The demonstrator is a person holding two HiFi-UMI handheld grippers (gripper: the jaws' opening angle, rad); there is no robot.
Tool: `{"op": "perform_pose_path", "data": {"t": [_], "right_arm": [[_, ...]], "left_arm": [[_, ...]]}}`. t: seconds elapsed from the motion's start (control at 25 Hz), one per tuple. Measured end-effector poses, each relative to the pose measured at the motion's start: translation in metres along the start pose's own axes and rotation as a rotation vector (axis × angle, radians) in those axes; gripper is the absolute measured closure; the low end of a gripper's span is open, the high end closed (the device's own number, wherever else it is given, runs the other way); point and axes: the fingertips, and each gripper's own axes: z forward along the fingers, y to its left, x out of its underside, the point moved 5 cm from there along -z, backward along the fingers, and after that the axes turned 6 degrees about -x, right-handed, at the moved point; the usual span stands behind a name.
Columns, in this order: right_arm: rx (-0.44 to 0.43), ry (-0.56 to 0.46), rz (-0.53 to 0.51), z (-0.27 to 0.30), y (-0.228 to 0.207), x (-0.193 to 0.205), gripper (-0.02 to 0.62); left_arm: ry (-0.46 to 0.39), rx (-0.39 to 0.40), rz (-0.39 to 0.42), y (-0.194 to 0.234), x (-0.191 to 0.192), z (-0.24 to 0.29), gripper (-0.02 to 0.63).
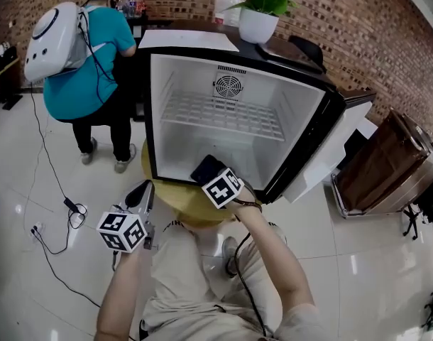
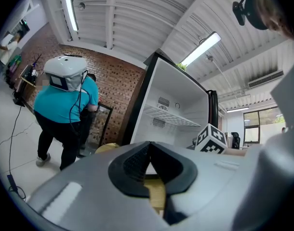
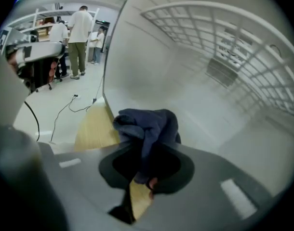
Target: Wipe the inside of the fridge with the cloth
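So the right tool is clenched on the cloth, a dark navy rag. In the right gripper view a strip of it runs down between the two jaws, and the rest bunches up in a lump just past the tips, flopping over both sides so the tips themselves are mostly covered.

From the head view, that bundle sits right at the bottom front edge of the open fridge, a bit left of centre. It's low down over the fridge floor and well under the wire shelf. The tool angles down into the opening, with its marker cube trailing just outside the lip. The white inner wall fills the space behind the cloth in the right gripper view, but I honestly can't tell if the rag is actually pressing on any surface.

The left tool is clamped shut with nothing in it. It's outside the fridge, down and to the left of the opening, near the edge of the round wooden worktop the fridge stands on, and well apart from the cloth.

The fridge door is swung wide to the right. There's a potted plant on top, and a person in a teal shirt is standing off to the left with a white backpack on.
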Motion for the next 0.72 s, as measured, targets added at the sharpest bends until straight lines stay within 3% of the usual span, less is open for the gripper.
{"op": "perform_pose_path", "data": {"t": [0.16, 0.4, 0.52, 0.56, 0.64, 0.72], "right_arm": [[0.150, 0.106, 0.062, -0.022, -0.027, 0.048, 0.545], [0.259, 0.216, 0.145, -0.040, -0.051, 0.092, 0.545], [0.305, 0.261, 0.052, -0.046, -0.047, 0.094, 0.545], [0.322, 0.205, -0.006, -0.052, -0.041, 0.084, 0.545], [0.324, -0.008, -0.086, -0.067, -0.029, 0.051, 0.546], [0.260, -0.221, -0.114, -0.069, -0.017, 0.007, 0.546]], "left_arm": [[-0.010, 0.004, 0.007, -0.003, -0.004, -0.002, 0.606], [-0.016, 0.014, 0.020, -0.008, -0.008, -0.001, 0.606], [-0.015, 0.018, 0.028, -0.012, -0.008, -0.002, 0.606], [-0.012, 0.019, 0.029, -0.015, -0.007, -0.002, 0.606], [-0.004, 0.018, 0.022, -0.020, -0.002, -0.002, 0.606], [0.003, 0.014, 0.019, -0.023, 0.001, -0.001, 0.606]]}}
